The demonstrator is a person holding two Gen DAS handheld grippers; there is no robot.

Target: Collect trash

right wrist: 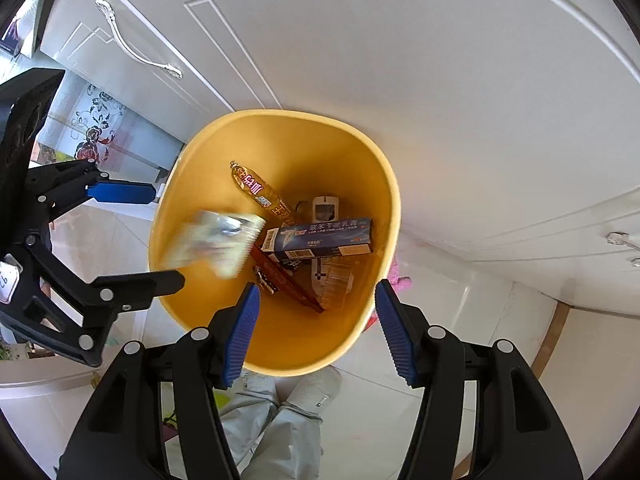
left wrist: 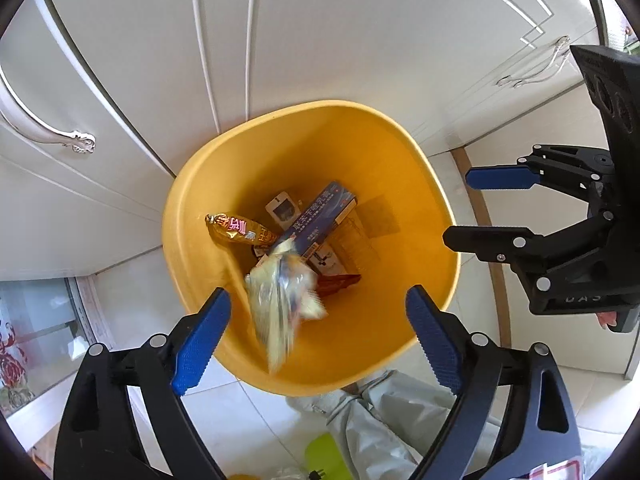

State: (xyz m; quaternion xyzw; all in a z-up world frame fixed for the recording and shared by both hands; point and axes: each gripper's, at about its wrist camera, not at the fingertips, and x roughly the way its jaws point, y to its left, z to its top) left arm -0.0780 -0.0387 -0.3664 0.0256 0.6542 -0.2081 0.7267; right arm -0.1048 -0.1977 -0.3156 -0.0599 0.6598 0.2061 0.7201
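Yellow round plastic waste bin [left wrist: 424, 216] fills the centre of both views, standing on pale floor tiles against white cabinet doors [left wrist: 320, 40].

Progress, judged: well under way. Several pieces already lie in the bin, and one motion-blurred pale crinkly plastic wrapper [left wrist: 280, 300] hangs in mid-air inside the rim, lower centre of the left view, touching neither tongs; it reads as just let go. More litter shows at the bottom edge of the left view, beside the person's grey trouser legs [left wrist: 380, 420]: a lime-green plastic object [left wrist: 324, 454] and some clear film, too cropped to name. So collecting is probably not finished.

Count, largest to smallest:
- Bin: one.
- Left tongs [left wrist: 316, 336]: one, jaws spread wide over the near rim, holding nothing.
- Right tongs [right wrist: 316, 332]: one, jaws likewise spread and empty.
- Falling wrapper: one.
- Dark blue cardboard toothpaste box [left wrist: 320, 220]: one, lying aslant on the heap.
- Golden foil sausage stick [left wrist: 238, 230]: one, left of the box.
- White printed carton [left wrist: 282, 210]: one, partly under the box.
- Red-brown flat wrapper [right wrist: 288, 280]: one seen.
- Clear ribbed plastic piece [right wrist: 336, 284]: one, hard to identify.
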